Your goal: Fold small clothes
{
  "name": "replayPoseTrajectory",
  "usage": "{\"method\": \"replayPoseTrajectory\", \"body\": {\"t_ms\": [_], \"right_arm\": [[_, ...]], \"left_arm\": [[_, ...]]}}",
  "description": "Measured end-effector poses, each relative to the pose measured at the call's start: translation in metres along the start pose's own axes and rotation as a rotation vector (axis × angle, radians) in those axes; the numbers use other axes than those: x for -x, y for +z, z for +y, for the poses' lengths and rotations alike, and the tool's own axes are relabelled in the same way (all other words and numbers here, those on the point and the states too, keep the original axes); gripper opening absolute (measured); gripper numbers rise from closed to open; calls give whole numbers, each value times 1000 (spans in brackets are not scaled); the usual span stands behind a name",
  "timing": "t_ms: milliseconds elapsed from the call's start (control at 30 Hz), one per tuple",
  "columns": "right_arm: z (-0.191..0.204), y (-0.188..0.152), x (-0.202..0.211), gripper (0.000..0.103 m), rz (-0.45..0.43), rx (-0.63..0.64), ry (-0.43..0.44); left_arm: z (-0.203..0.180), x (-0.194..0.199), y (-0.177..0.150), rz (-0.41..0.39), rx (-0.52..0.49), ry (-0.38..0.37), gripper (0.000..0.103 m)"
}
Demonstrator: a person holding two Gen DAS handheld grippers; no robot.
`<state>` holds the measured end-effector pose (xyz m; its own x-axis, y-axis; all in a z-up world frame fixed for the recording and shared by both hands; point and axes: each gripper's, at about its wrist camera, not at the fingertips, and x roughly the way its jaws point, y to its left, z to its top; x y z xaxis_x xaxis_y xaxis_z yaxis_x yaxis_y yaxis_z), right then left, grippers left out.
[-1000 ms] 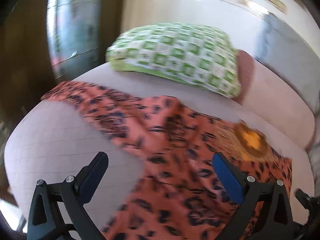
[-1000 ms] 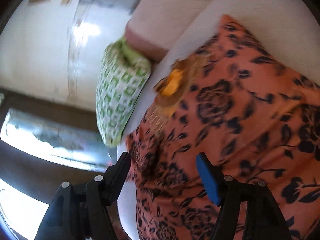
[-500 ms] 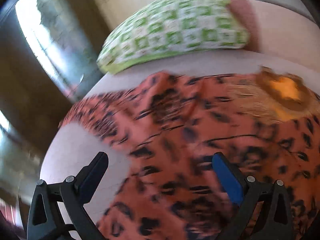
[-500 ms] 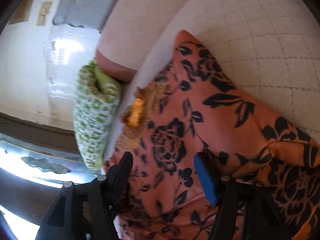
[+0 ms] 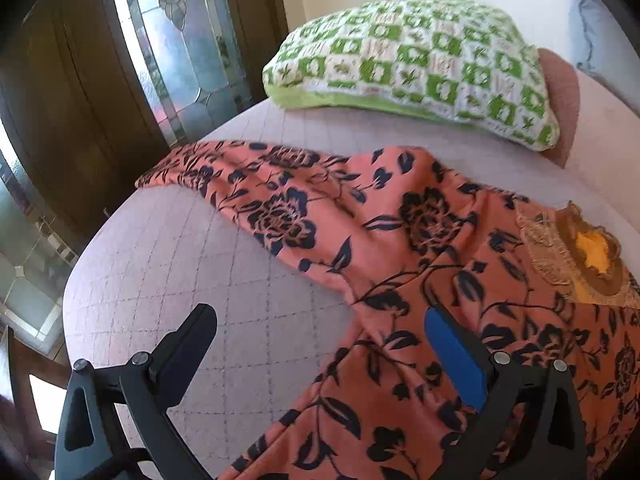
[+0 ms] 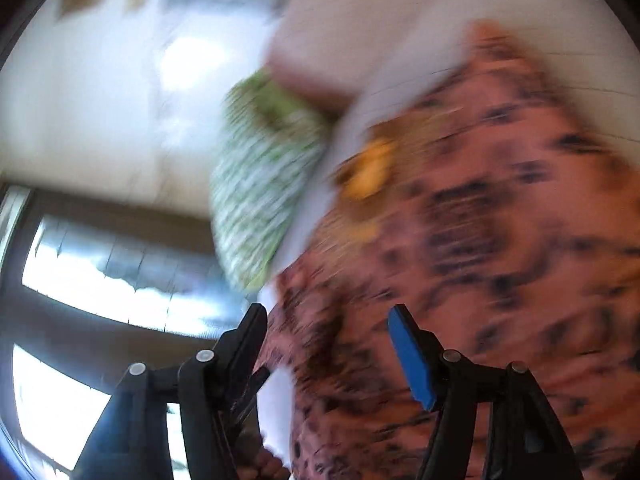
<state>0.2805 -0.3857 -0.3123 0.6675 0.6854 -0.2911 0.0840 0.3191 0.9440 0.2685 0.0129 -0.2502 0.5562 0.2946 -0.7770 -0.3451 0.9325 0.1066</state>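
a: where's the garment lying for you?

b: your orange floral top is spread across the quilted pale bed, one sleeve stretched out toward the bed's far left edge near the glass door. its gold embroidered neckline sits at the right of the left wrist view. a green-and-white checked pillow lies beyond it, apart from the cloth.

a: and your left gripper?

b: its jaws stand wide. the dark finger hangs over bare quilt, the blue-padded finger over the cloth near the underarm. nothing is pinched between them.

a: your right gripper?

b: that view is badly smeared. you can still see its jaws parted about halfway, with the garment's edge showing in the gap. whether the pads touch the fabric, i cannot tell; they do not look pressed on it. the pillow and neckline show as blurs beyond.
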Motion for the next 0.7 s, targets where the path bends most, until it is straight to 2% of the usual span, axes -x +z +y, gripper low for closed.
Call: {"method": "replayPoseTrajectory", "body": {"t_ms": [67, 167, 233, 333, 400, 433, 467, 533, 567, 633, 700], "right_arm": [[9, -7, -27, 67, 56, -11, 32], [11, -12, -74, 67, 131, -50, -5], [7, -13, -102, 67, 135, -77, -47], [-2, -15, -132, 67, 137, -132, -86], [2, -19, -143, 67, 140, -152, -59], [12, -22, -143, 67, 135, -131, -19], [32, -27, -141, 67, 127, -53, 36], [70, -40, -137, 67, 137, 127, 68], [91, -51, -137, 67, 177, 231, 80], [108, -68, -142, 67, 261, 327, 80], [108, -81, -144, 67, 296, 374, 28]], "left_arm": [[12, 0, 4, 6, 32, 17, 103], [43, 0, 12, -14, 113, 45, 103], [64, -4, 17, -17, 148, 79, 103], [92, -16, 23, 15, 190, 87, 103], [107, -26, 26, 46, 227, 84, 103], [117, -33, 29, 63, 251, 80, 103], [123, -36, 31, 74, 274, 76, 103], [139, -40, 34, 89, 331, 61, 103], [144, -41, 34, 90, 355, 55, 103], [155, -41, 34, 95, 399, 48, 103], [162, -42, 33, 102, 435, 36, 103]]}}
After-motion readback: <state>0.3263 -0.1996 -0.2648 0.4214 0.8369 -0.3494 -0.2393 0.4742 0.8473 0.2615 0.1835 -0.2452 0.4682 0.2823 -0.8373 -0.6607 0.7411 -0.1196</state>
